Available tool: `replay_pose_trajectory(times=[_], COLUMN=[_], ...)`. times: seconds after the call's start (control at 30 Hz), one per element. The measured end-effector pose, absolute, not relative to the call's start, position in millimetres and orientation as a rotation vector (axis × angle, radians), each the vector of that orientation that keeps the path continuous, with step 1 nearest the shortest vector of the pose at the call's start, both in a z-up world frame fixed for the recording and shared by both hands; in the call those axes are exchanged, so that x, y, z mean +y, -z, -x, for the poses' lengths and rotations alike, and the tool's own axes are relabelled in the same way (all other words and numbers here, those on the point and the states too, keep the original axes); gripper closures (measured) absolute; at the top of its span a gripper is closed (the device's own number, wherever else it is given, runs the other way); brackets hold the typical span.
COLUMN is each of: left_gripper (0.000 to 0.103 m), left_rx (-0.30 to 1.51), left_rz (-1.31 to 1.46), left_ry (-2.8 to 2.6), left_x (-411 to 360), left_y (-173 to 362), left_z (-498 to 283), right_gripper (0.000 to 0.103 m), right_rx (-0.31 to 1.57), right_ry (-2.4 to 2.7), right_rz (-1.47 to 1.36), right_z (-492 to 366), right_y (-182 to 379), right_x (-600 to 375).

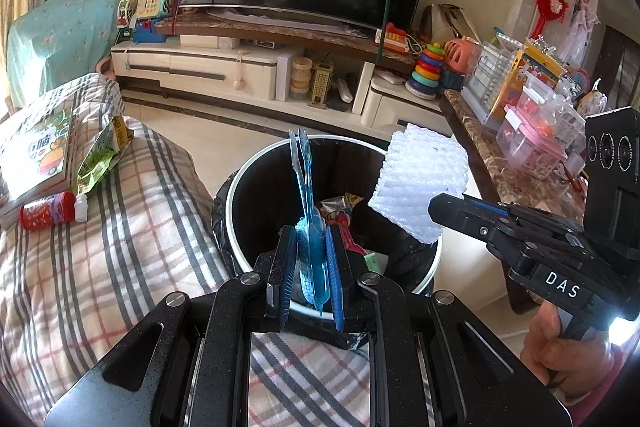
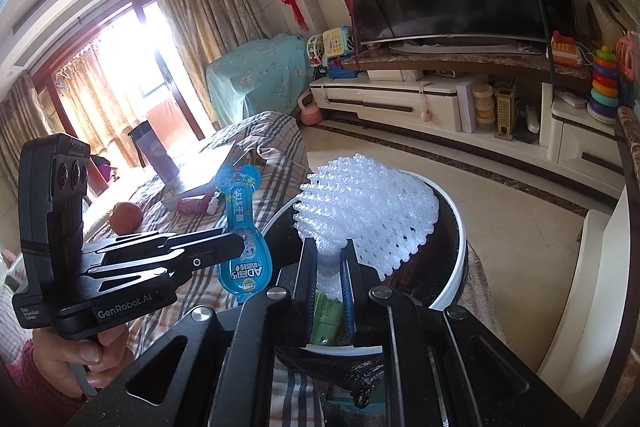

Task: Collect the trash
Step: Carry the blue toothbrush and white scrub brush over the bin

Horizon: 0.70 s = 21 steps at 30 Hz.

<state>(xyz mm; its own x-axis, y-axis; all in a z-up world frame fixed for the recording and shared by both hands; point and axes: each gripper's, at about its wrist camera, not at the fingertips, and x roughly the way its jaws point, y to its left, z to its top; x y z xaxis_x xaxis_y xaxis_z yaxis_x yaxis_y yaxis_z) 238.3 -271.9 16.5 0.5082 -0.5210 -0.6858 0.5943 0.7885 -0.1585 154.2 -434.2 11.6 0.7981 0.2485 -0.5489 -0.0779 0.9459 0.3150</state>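
My left gripper (image 1: 310, 239) is shut on a flat blue plastic package (image 1: 306, 195), held upright over the black trash bin (image 1: 240, 183) with a white rim. The same blue package (image 2: 242, 227) shows edge-on to the left gripper (image 2: 240, 247) in the right wrist view. My right gripper (image 2: 328, 251) is shut on a white foam net sleeve (image 2: 368, 211), which hangs above the bin's rim (image 2: 460, 227). That white foam (image 1: 420, 183) and the right gripper (image 1: 434, 207) sit over the bin's right side in the left wrist view. Wrappers lie inside the bin.
On the plaid-covered couch (image 1: 120, 227) lie a green snack wrapper (image 1: 102, 155), a red can (image 1: 46, 213), a small white bottle (image 1: 81, 207) and a book (image 1: 36, 151). A TV stand (image 1: 240, 67) with toys stands behind. A marble-topped table (image 1: 520, 183) with plastic boxes is at right.
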Motion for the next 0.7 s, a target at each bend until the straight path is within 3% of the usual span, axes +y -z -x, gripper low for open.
replay_pose_trajectory(times=[0.7], left_gripper=[0.089], left_rx=[0.807], left_rz=[-0.131], left_ry=[0.652], left_x=[-288], left_y=[-10], left_z=[-247], right_gripper=[0.092], right_rx=[0.65], right_ry=[-0.184], right_rz=[-0.265], right_z=[-168], right_y=[-9], right_x=[-440])
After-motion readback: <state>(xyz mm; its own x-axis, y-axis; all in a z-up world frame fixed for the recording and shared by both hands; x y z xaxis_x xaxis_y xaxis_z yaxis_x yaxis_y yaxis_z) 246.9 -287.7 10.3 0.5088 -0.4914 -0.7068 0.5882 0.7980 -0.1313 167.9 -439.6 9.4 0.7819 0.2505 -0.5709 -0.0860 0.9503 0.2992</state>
